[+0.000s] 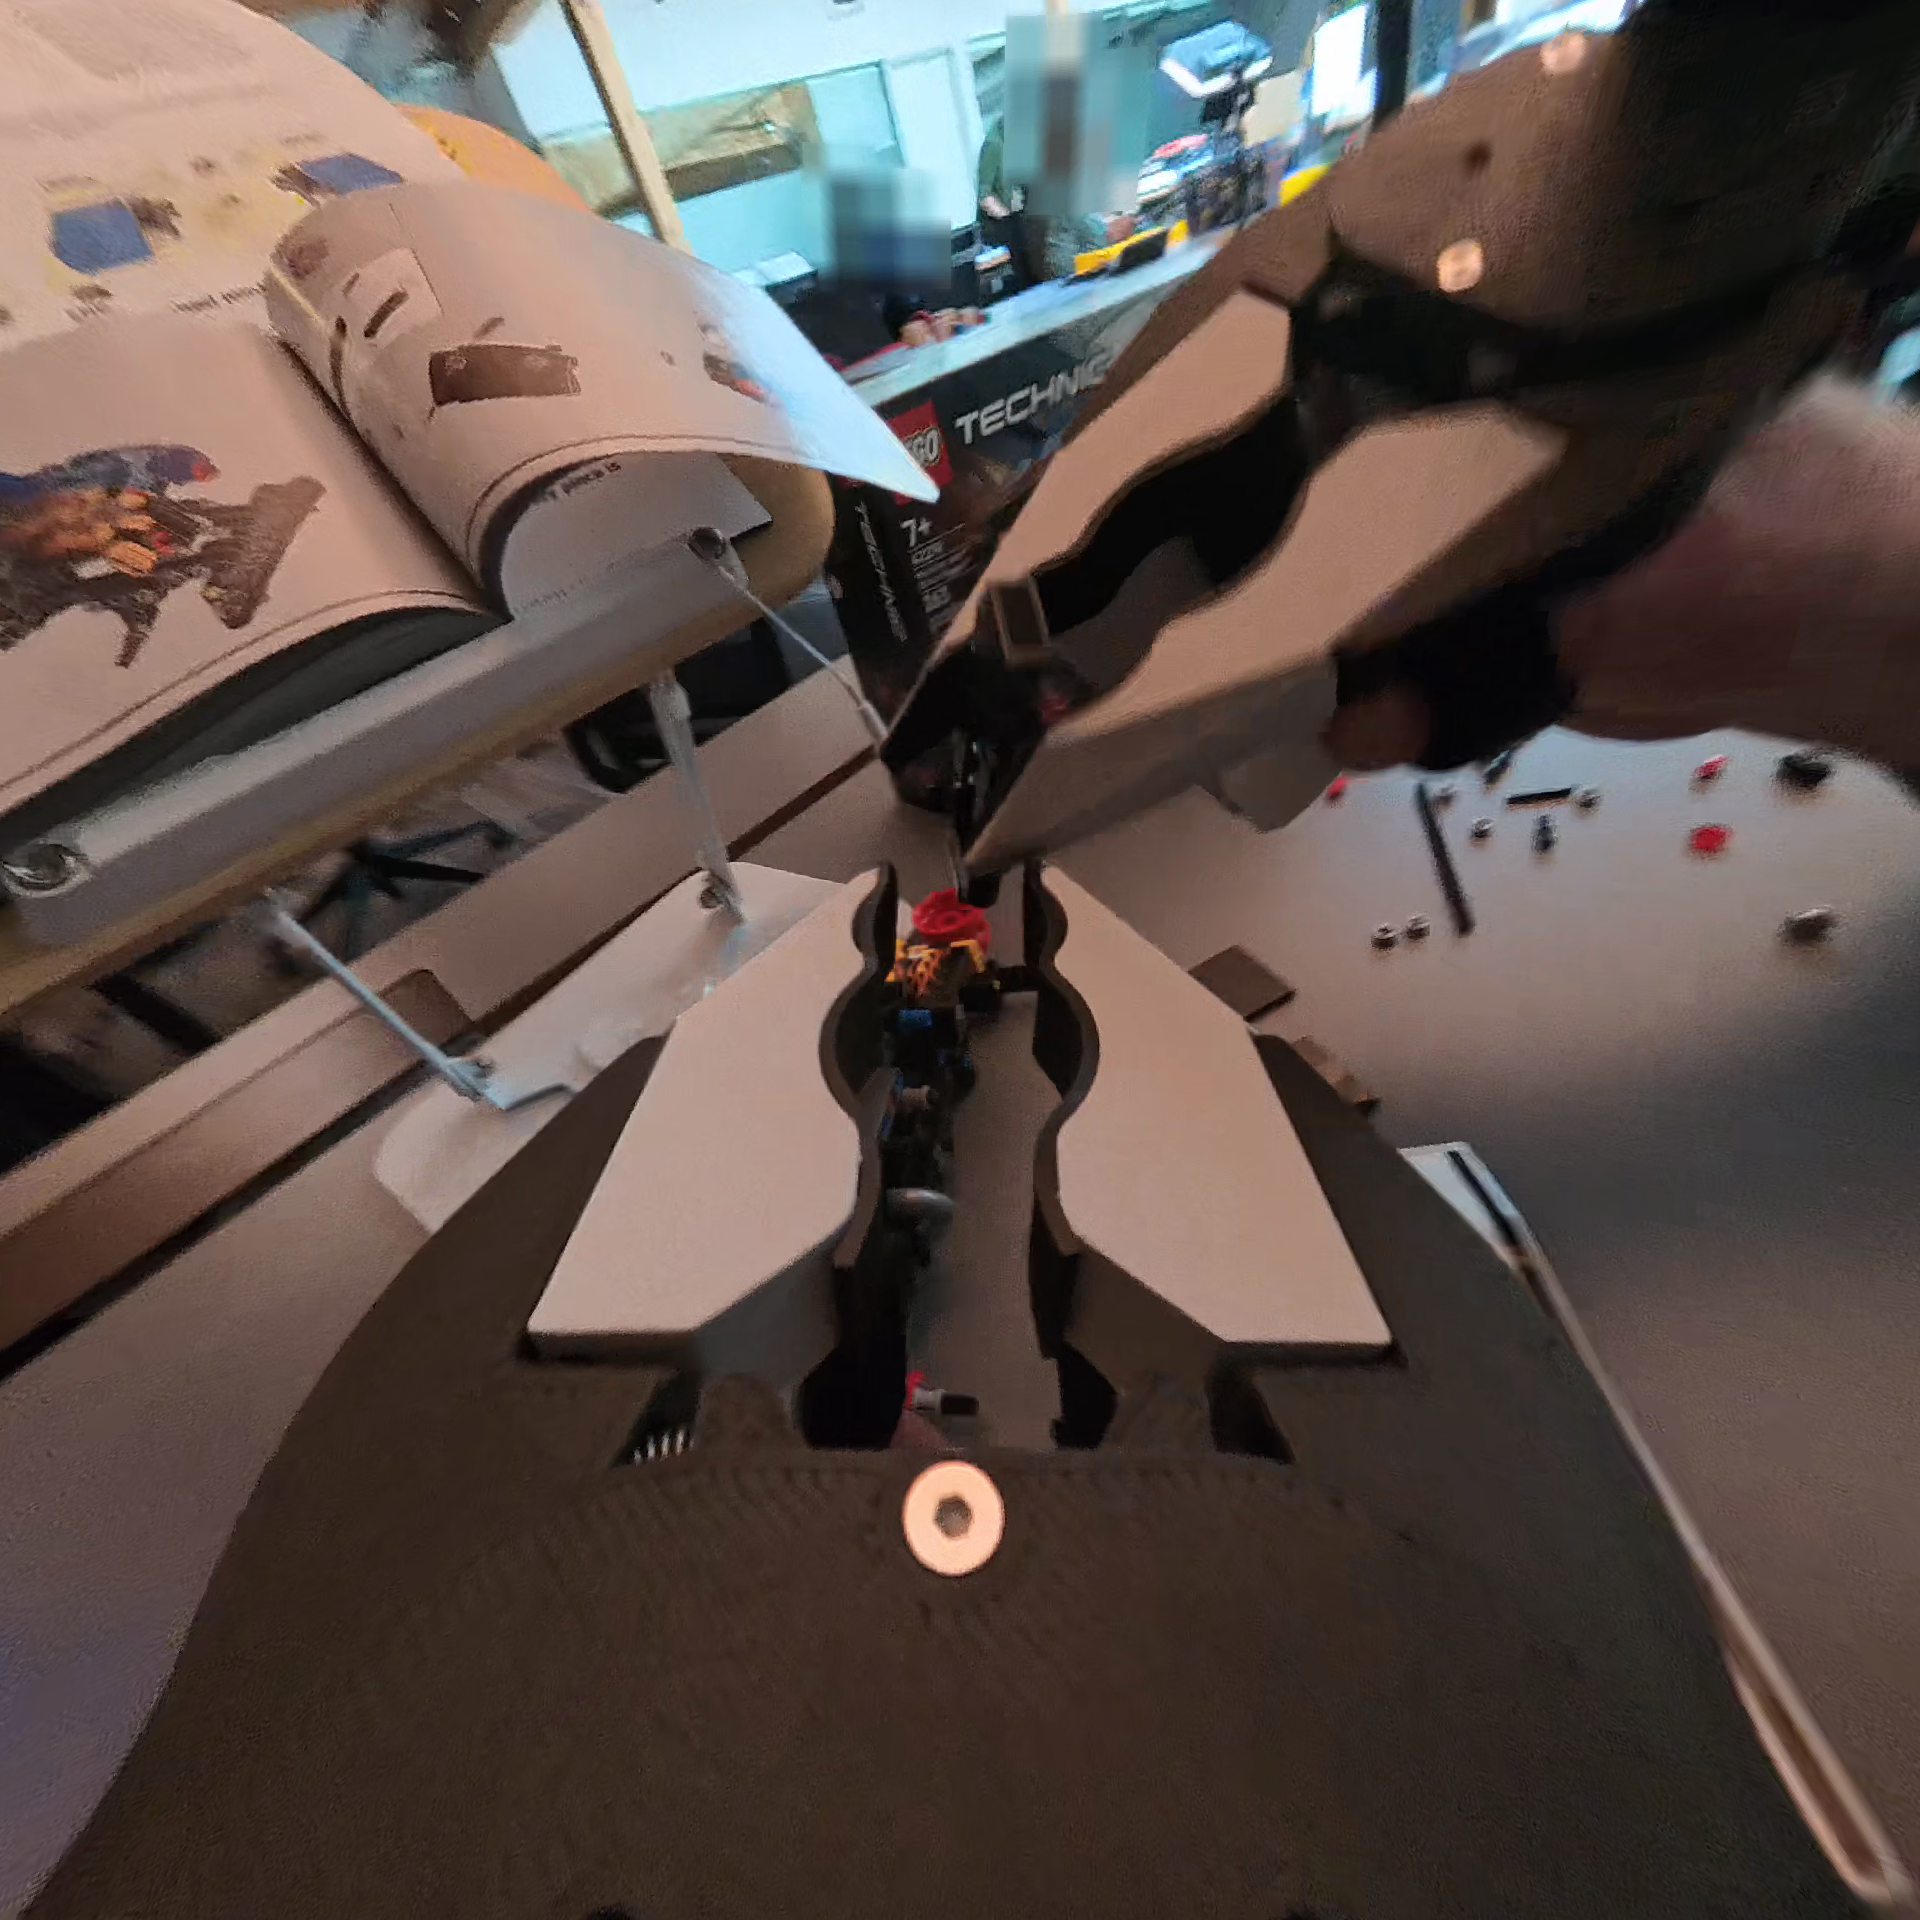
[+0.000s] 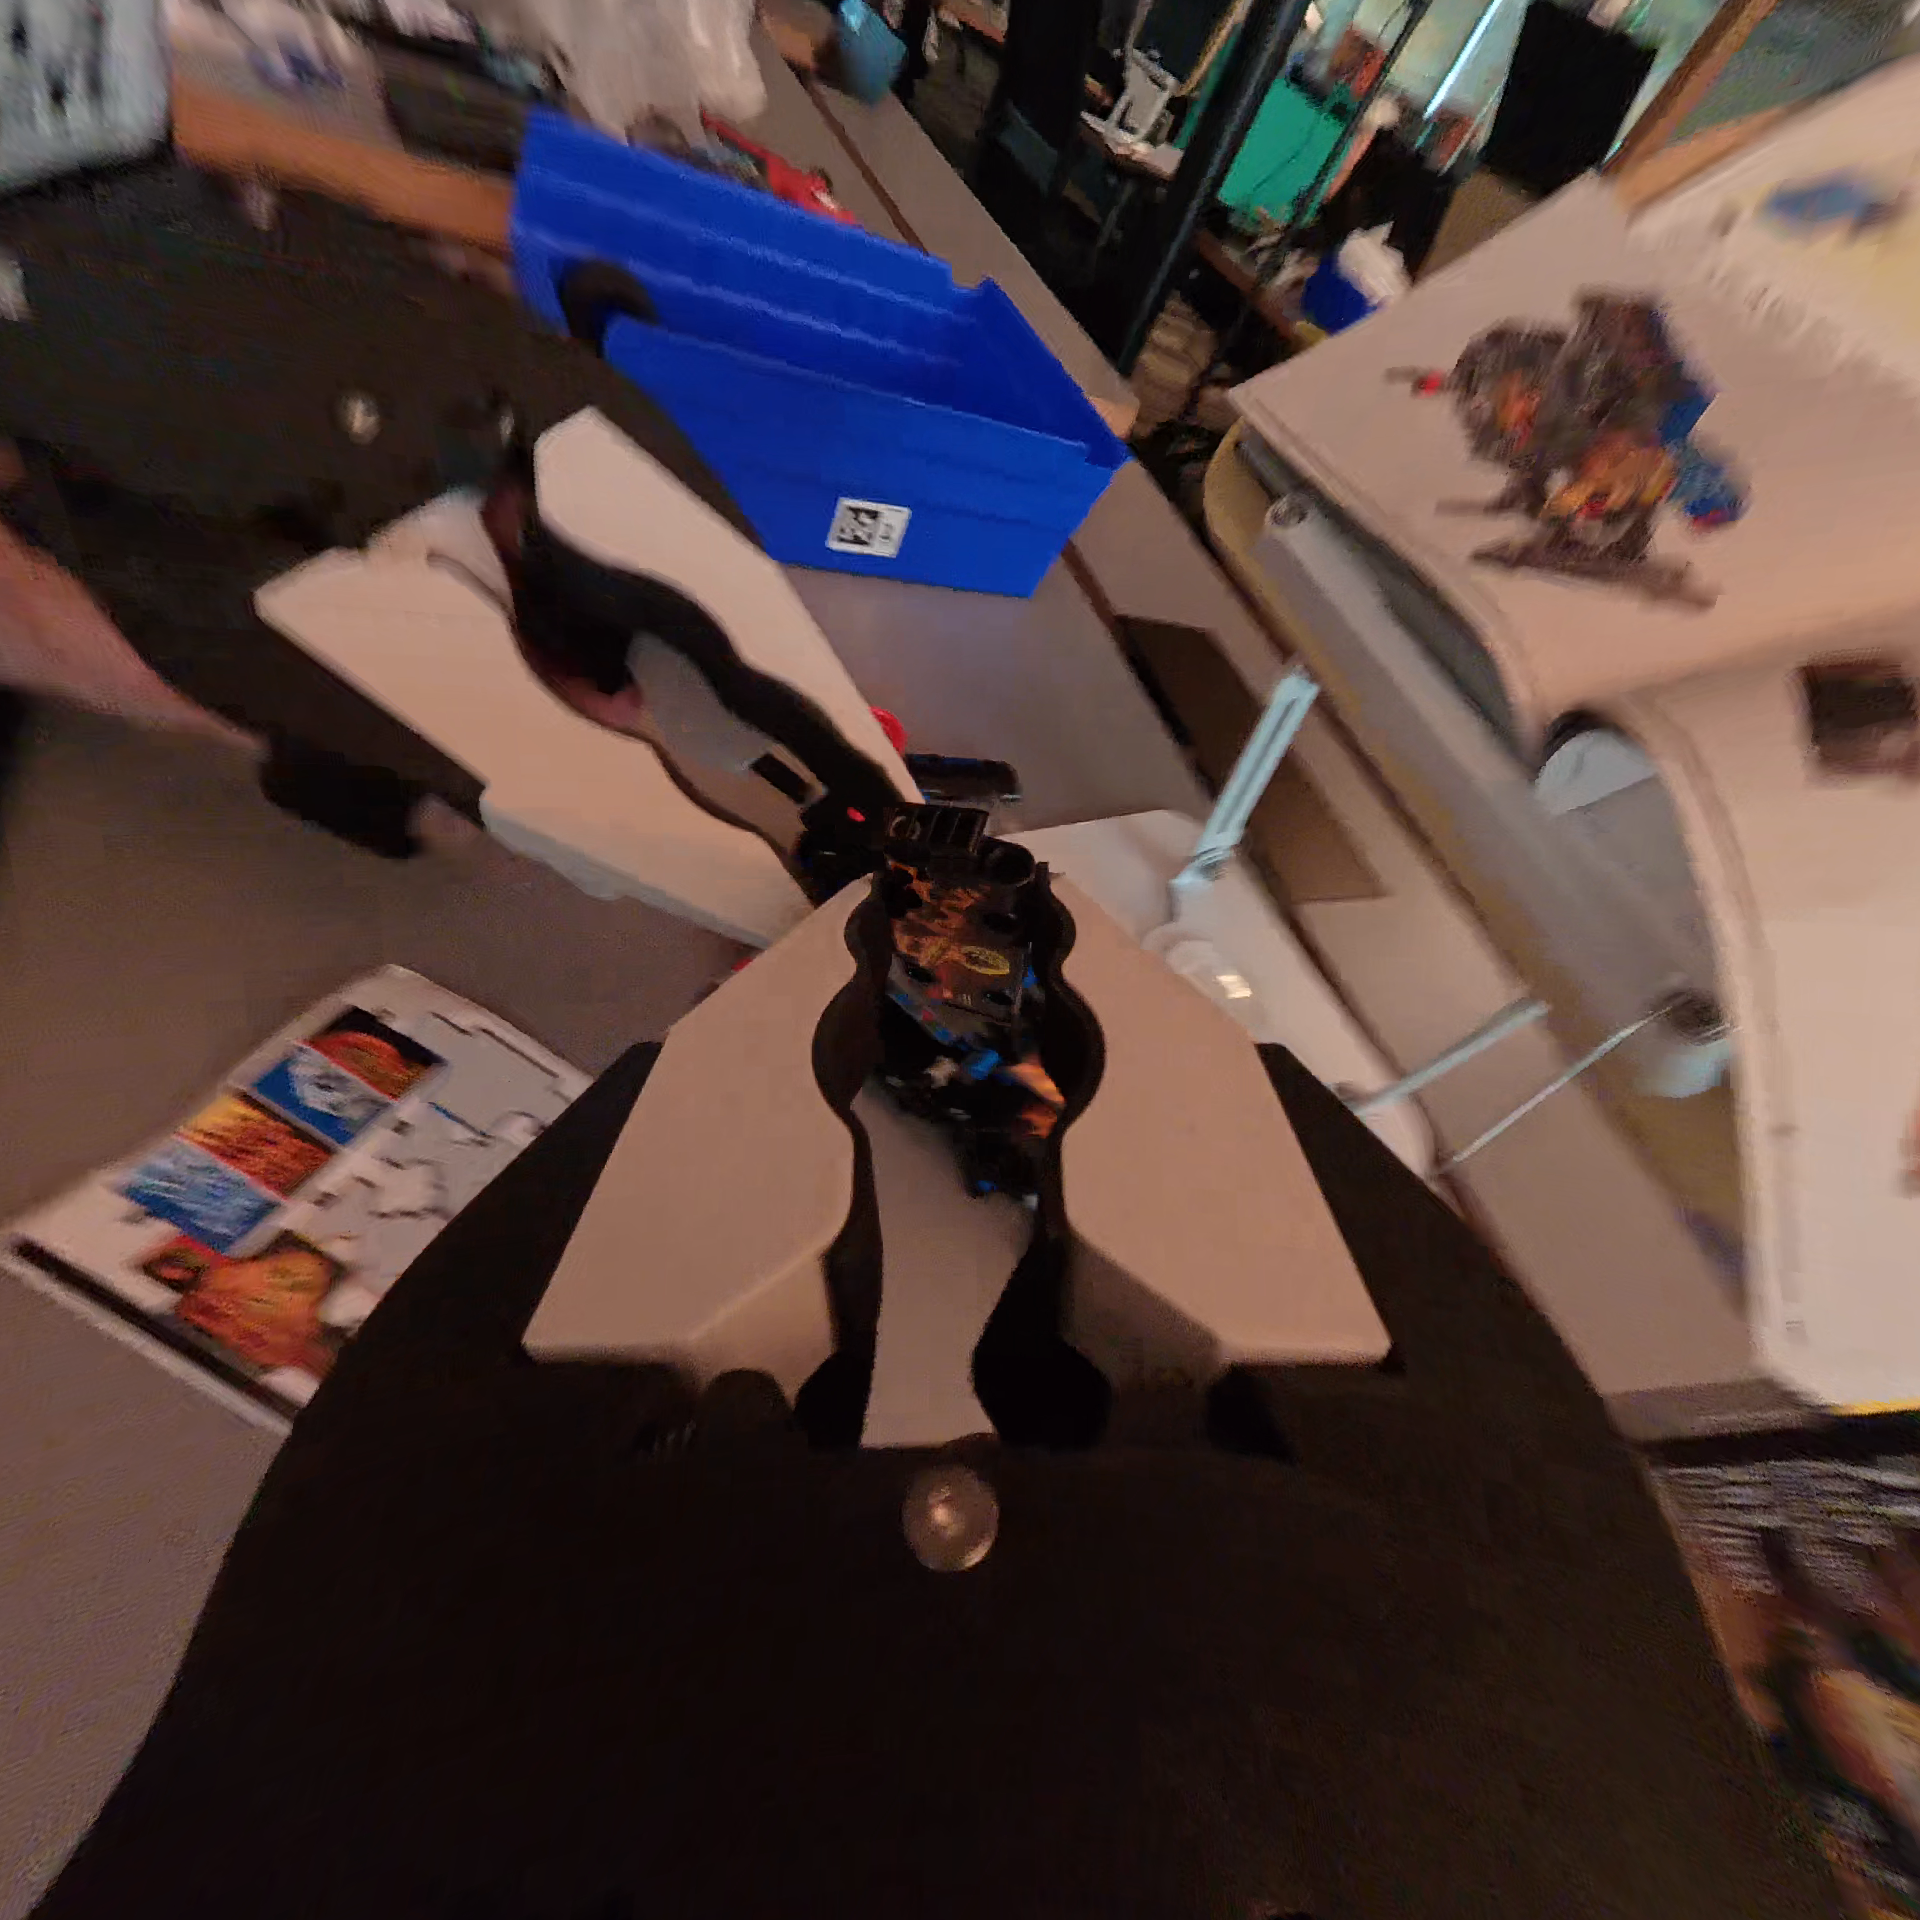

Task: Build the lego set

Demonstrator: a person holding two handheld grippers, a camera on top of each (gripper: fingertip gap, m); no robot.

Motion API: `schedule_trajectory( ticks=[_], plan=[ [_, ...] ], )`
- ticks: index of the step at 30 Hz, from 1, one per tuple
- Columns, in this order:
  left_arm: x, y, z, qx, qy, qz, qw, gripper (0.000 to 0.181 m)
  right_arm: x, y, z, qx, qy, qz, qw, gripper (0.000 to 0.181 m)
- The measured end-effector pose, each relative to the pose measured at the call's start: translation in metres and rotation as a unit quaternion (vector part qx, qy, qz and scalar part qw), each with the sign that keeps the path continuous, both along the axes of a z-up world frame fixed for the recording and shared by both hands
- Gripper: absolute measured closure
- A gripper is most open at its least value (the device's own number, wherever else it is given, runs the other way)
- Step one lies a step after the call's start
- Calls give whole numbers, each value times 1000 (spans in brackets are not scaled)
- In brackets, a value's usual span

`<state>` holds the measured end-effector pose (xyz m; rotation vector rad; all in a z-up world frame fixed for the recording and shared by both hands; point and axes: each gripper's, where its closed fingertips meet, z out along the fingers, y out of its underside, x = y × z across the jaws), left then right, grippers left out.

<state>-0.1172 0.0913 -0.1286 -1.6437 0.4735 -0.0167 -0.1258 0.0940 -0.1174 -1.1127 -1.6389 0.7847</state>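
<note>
Both grippers meet at a small lego model held above the table.

The left gripper (image 1: pixel 956 883) has its fingers (image 1: pixel 727 1122) apart; the lego model (image 1: pixel 930 997), black and blue with flame-pattern stickers and a red round piece on top, lies along the gap between them, and whether it is gripped cannot be told. The right gripper (image 2: pixel 951 883) is clenched on the same model (image 2: pixel 961 997), tip to tip with the left gripper. Loose lego pieces (image 1: pixel 1538 831) lie scattered on the grey table (image 1: pixel 1662 1091) toward its far right. An open instruction booklet (image 1: pixel 260 499) rests on a stand; the set's box (image 1: pixel 935 499) stands behind. A blue bin (image 2: pixel 831 395) sits farther back, a sticker sheet (image 2: pixel 270 1153) lies flat on the table.
</note>
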Motion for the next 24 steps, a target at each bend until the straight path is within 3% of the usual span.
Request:
schedule_trajectory(
  ticks=[3,6,10,13,14,17,21,24],
  plan=[
    [2,-2,1,-41,-12,-25,999,158,1,-1,4,128,0,-24,991,157],
    [5,-14,-1,-90,-33,-70,993,146,5,10,-2,176,-15,-38,984,157],
    [11,-21,4,-106,-63,-80,989,140,2,4,-15,264,-41,-37,963,157],
    [15,-21,-4,-97,-37,-60,993,153,-2,-5,-26,340,-61,-43,938,157],
    [14,-21,-7,-97,-34,-54,993,168,-3,-8,-29,351,-62,-42,934,157],
    [13,-23,-12,-85,-31,-47,995,171,-6,-10,-32,378,-63,-46,922,157],
    [1,-25,-9,-63,-30,-24,997,172,-6,-12,-26,353,-48,-38,934,152],
    [-1,-29,-3,-37,-39,-32,998,172,5,-7,-25,194,-42,-49,979,149]
  ],
)
